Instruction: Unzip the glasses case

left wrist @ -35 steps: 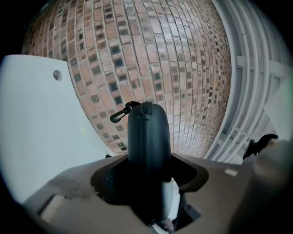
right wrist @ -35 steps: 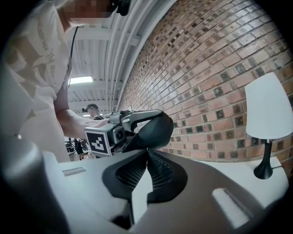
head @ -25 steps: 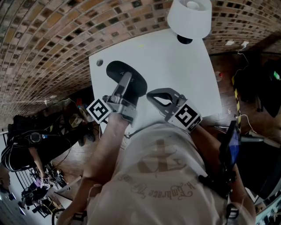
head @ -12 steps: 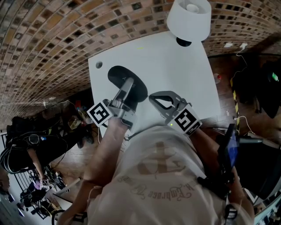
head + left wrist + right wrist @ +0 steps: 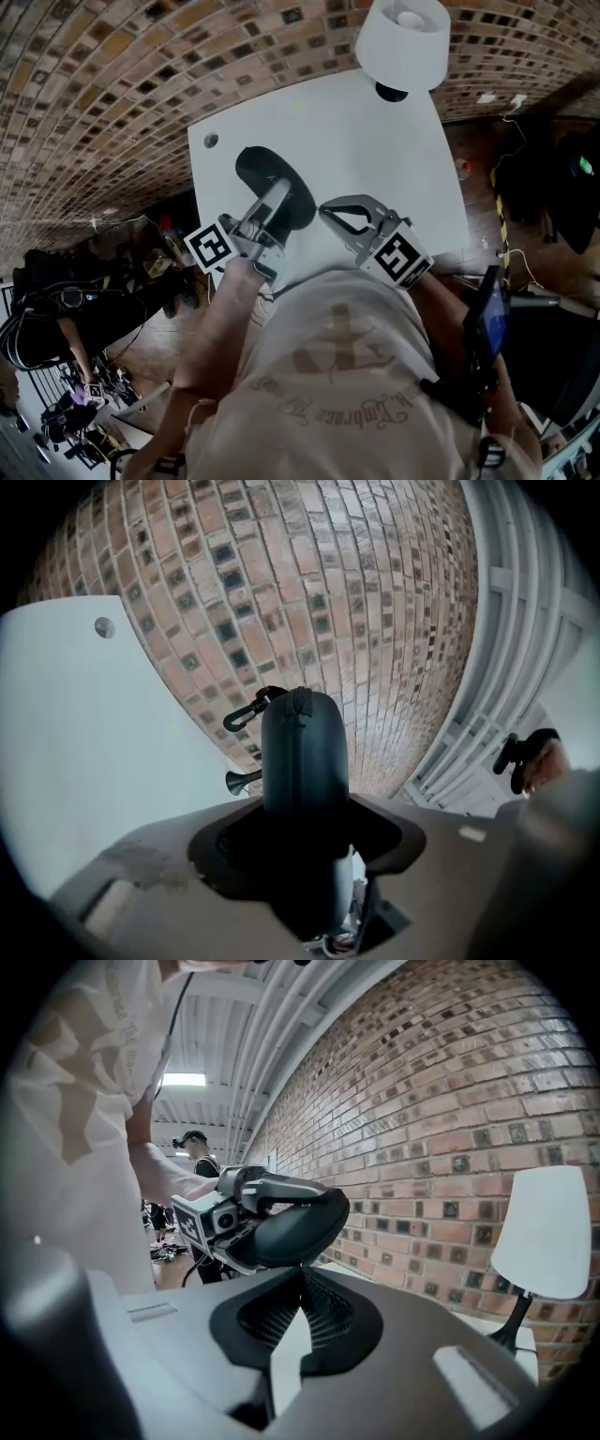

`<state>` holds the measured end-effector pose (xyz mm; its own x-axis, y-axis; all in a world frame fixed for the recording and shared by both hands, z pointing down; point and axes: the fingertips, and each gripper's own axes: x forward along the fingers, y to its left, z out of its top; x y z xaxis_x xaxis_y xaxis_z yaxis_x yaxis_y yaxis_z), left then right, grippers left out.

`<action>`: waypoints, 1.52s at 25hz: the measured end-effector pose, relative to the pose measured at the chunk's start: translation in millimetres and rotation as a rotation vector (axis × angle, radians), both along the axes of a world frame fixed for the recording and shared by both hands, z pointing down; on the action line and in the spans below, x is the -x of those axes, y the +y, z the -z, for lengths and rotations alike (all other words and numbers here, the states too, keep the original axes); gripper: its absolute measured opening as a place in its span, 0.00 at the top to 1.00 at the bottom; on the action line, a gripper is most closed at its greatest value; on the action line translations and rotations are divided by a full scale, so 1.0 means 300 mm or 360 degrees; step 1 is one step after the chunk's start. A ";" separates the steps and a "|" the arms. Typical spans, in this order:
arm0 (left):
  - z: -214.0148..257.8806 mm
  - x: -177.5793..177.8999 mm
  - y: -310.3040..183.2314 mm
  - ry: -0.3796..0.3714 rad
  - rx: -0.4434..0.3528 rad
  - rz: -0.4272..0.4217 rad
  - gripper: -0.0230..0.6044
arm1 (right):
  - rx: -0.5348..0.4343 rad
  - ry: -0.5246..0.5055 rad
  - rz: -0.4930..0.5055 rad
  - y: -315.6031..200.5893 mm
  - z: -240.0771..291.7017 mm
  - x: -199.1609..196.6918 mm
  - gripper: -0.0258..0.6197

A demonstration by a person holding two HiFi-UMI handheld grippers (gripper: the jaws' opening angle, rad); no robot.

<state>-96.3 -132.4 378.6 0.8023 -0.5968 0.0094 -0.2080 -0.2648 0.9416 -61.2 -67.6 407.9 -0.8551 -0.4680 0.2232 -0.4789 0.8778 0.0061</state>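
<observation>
A black oval glasses case (image 5: pixel 270 180) is held above the white table (image 5: pixel 375 159) by my left gripper (image 5: pixel 278 190), which is shut on it. In the left gripper view the case (image 5: pixel 302 752) stands end-on between the jaws, with a carabiner clip (image 5: pixel 248 710) and a zipper pull (image 5: pixel 241 781) sticking out to its left. My right gripper (image 5: pixel 326 208) is shut, its tips just right of the case. In the right gripper view its tips (image 5: pixel 302 1277) meet right under the case (image 5: pixel 295 1227); I cannot tell if anything is pinched.
A white lamp (image 5: pixel 403 37) stands at the table's far edge, also seen as the lamp (image 5: pixel 548 1232) on the right. The table has a small round hole (image 5: pixel 211 140) near its left corner. A brick wall rises behind it. Another person (image 5: pixel 192 1147) stands far back.
In the head view the left gripper and the case have shifted slightly toward the right gripper, narrowing the gap. The right gripper has hardly moved.
</observation>
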 end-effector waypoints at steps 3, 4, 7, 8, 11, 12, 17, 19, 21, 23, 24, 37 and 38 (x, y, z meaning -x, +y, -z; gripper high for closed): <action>-0.001 -0.008 0.021 -0.0019 -0.0012 -0.0069 0.55 | -0.0005 0.0006 0.0003 -0.002 0.006 -0.003 0.95; -0.002 -0.010 0.028 -0.0026 -0.0018 -0.0094 0.55 | -0.0011 0.0027 0.0010 -0.001 0.007 -0.004 0.95; -0.009 -0.015 0.046 -0.0055 -0.0029 -0.0153 0.55 | -0.0027 0.0063 0.0027 0.000 0.007 -0.004 0.95; -0.012 -0.016 0.051 -0.0068 -0.0033 -0.0169 0.55 | -0.0032 0.0081 0.0034 0.001 0.005 -0.005 0.95; -0.018 -0.022 0.066 -0.0110 -0.0051 -0.0218 0.55 | -0.0044 0.0095 0.0045 -0.001 0.006 -0.005 0.95; -0.020 -0.024 0.072 -0.0125 -0.0058 -0.0235 0.55 | -0.0046 0.0095 0.0046 -0.001 0.007 -0.005 0.95; -0.035 -0.030 0.098 -0.0184 -0.0080 -0.0312 0.54 | -0.0054 0.0102 0.0043 -0.006 0.011 -0.005 0.95; -0.041 -0.030 0.106 -0.0202 -0.0085 -0.0339 0.54 | -0.0057 0.0104 0.0043 -0.008 0.013 -0.004 0.95; -0.045 -0.032 0.112 -0.0223 -0.0091 -0.0367 0.54 | -0.0064 0.0110 0.0044 -0.010 0.014 -0.004 0.95; -0.049 -0.036 0.119 -0.0247 -0.0097 -0.0398 0.54 | -0.0074 0.0121 0.0045 -0.013 0.015 -0.006 0.95; -0.051 -0.038 0.123 -0.0262 -0.0101 -0.0417 0.54 | -0.0080 0.0128 0.0046 -0.014 0.016 -0.006 0.95; -0.075 -0.062 0.200 -0.0497 -0.0196 -0.0779 0.54 | -0.0128 0.0149 0.0042 -0.038 0.040 -0.010 0.95; -0.080 -0.066 0.208 -0.0519 -0.0204 -0.0811 0.54 | -0.0133 0.0148 0.0038 -0.042 0.042 -0.014 0.95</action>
<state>-76.6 -69.9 402.7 0.9547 -0.1517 0.2560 -0.2974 -0.5135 0.8049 -57.1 -80.1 395.3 -0.8437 -0.4679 0.2631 -0.4516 0.8836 0.1233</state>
